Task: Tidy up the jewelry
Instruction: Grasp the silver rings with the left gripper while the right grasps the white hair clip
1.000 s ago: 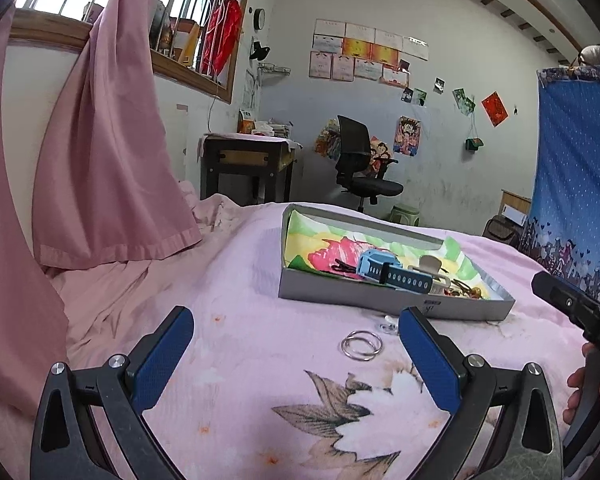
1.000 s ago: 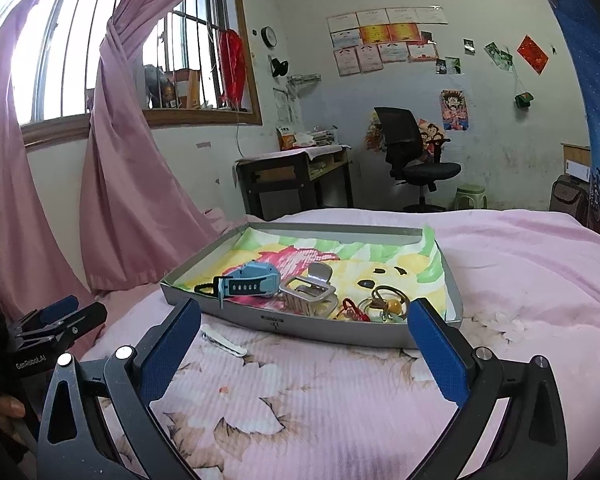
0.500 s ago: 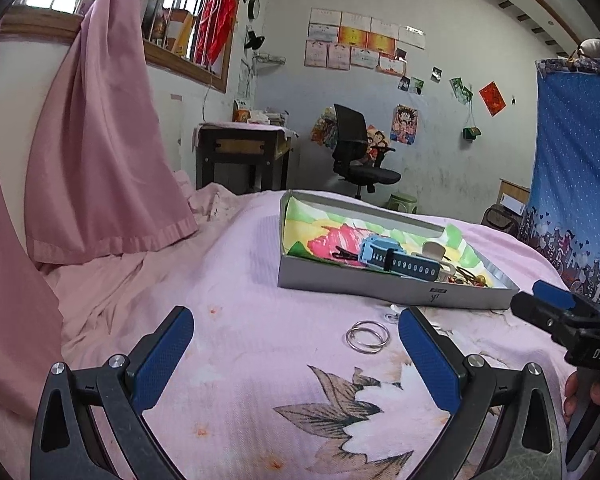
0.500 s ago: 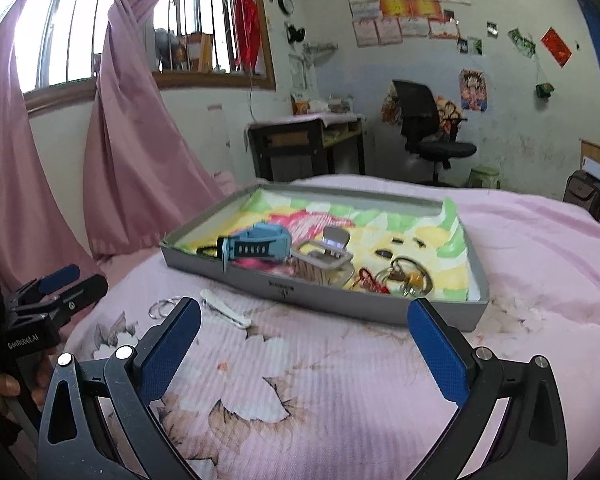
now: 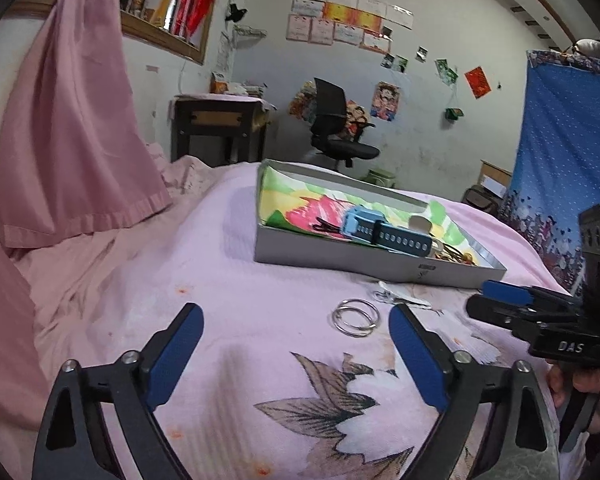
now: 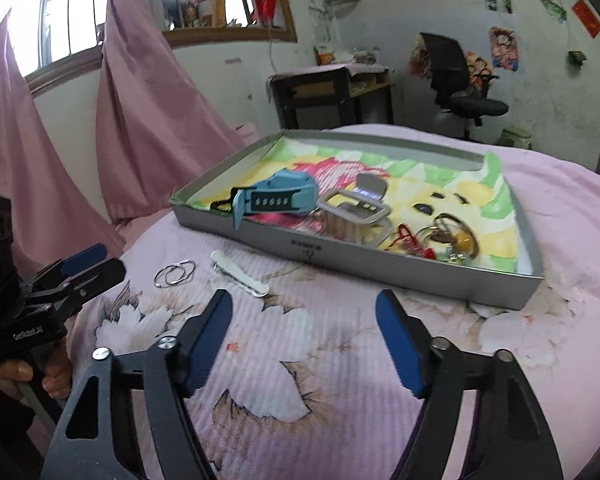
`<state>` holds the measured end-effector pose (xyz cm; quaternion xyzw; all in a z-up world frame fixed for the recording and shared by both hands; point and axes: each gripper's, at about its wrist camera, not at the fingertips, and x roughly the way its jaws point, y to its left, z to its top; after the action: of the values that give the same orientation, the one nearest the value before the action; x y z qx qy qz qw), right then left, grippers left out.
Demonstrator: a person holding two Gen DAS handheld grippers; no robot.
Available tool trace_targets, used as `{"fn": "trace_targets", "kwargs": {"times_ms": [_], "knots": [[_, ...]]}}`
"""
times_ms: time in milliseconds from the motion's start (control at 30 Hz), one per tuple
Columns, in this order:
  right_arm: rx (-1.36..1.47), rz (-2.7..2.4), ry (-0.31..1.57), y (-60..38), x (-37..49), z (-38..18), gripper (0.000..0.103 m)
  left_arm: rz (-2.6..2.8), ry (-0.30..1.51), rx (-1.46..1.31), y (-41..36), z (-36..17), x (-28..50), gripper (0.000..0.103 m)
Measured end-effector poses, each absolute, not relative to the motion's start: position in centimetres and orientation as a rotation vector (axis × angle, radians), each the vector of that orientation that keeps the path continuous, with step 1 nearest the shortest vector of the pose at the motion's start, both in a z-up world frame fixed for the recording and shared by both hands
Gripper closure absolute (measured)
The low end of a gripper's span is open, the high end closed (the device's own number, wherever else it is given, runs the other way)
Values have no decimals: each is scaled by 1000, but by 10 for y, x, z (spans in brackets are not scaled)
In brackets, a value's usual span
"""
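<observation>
Your left gripper [image 5: 296, 350] hangs low over the flowered pink bedspread [image 5: 236, 312], its jaws just eased in a little yet wide apart with only cloth between them, and your right gripper [image 6: 304, 332] has its jaws just drawn in further, to a middling gap, nothing held there either; just past your left gripper's right fingertip [image 5: 398, 316] lie two silver hoop rings [image 5: 355, 317], overlapping, flat on the bedspread, and right beside them a slim white clip [image 6: 239, 273], between the rings and the grey tray [image 6: 380, 260]; the tray sits further up the bed with a bright cartoon lining, and in it you have a blue watch [image 6: 274, 200] at the left, a silver-grey buckle-like piece [image 6: 356, 210] near the middle and a tangle of small red and gold trinkets [image 6: 440, 240] toward the right front corner; behind it all stand a dark desk [image 6: 332, 94], a black office chair [image 6: 460, 84] and pink curtains [image 6: 148, 100]
</observation>
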<state>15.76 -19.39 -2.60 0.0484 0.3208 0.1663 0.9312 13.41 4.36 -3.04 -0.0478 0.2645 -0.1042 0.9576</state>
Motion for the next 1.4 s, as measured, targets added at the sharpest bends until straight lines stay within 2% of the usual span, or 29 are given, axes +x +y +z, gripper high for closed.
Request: {"fn": "trace_targets", "kwargs": {"times_ms": [100, 167, 233, 400, 933, 1200, 1400], "knots": [[64, 367, 682, -187, 164, -28, 47, -247, 559, -85, 38, -34, 139, 20], [52, 385, 696, -185, 170, -30, 54, -264, 583, -77, 36, -38, 144, 31], [70, 407, 709, -187, 175, -31, 58, -278, 607, -75, 32, -41, 148, 37], [97, 437, 724, -190, 184, -34, 65, -302, 621, -68, 27, -46, 153, 41], [17, 546, 774, -162, 197, -38, 69, -362, 660, -20, 10, -49, 161, 64], [-12, 568, 773, -156, 193, -38, 87, -353, 670, -3, 5, -49, 160, 76], [-18, 528, 761, -157, 184, -36, 89, -346, 662, 6, 5, -48, 156, 77]]}}
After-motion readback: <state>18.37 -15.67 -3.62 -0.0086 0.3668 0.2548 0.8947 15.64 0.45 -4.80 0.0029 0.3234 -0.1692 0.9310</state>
